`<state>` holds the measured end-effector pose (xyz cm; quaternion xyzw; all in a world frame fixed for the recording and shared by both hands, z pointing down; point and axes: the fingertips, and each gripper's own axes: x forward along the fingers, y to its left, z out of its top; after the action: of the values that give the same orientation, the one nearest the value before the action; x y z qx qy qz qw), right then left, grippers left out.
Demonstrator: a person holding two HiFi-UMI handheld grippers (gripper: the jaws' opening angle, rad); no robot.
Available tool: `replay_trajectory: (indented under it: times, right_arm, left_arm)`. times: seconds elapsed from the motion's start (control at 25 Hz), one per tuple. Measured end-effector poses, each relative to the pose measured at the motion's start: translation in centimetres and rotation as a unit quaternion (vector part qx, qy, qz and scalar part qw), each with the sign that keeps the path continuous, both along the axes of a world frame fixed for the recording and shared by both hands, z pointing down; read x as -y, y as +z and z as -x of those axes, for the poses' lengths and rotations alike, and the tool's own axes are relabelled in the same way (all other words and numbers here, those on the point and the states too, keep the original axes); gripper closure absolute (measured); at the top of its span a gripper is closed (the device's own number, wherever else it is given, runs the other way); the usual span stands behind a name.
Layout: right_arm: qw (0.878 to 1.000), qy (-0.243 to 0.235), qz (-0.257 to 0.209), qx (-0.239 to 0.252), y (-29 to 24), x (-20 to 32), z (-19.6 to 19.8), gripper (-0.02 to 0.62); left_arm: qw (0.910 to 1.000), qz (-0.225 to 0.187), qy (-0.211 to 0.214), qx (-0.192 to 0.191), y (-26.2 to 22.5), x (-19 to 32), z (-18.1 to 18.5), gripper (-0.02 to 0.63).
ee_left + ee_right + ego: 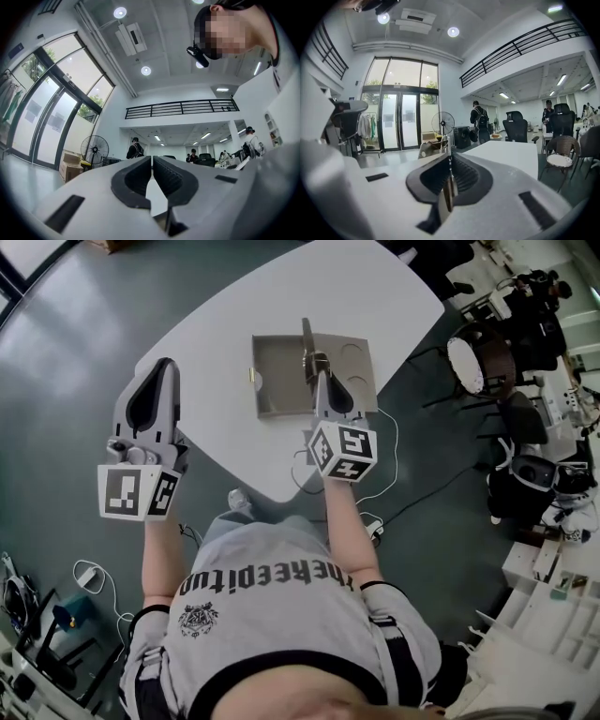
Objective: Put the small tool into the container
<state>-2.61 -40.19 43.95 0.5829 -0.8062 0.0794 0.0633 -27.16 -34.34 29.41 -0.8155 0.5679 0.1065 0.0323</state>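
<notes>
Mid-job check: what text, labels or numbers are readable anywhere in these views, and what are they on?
"thekeepitun": print across the shirt, upside down in the head view; its end is unclear.
Emblem below that print: too small to read.
Left marker cube and right marker cube: black-and-white square patterns only, no words.
Container: no label visible.

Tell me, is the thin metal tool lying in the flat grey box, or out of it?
Out: the right tongs grip the thin metal tool over the flat grey box.
</notes>
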Motion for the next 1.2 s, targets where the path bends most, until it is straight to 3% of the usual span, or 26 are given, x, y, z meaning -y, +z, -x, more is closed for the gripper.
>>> replay_trajectory:
  times: [0.44, 1.2]
  right_arm:
    - [0.993, 0.011, 0.1, -0.057, 8.8, 3.8, 1.2, 0.588]
    - [0.966, 0.033, 0.19, -0.171, 17.3, 8.0, 0.1, 0.588]
  left_arm:
    - [0.9997, 0.023, -0.007, -0.002, 2.0, 1.9, 2.3, 0.592]
    - [0.9984, 0.053, -0.019, 0.004, 4.3, 3.9, 3.6, 0.592]
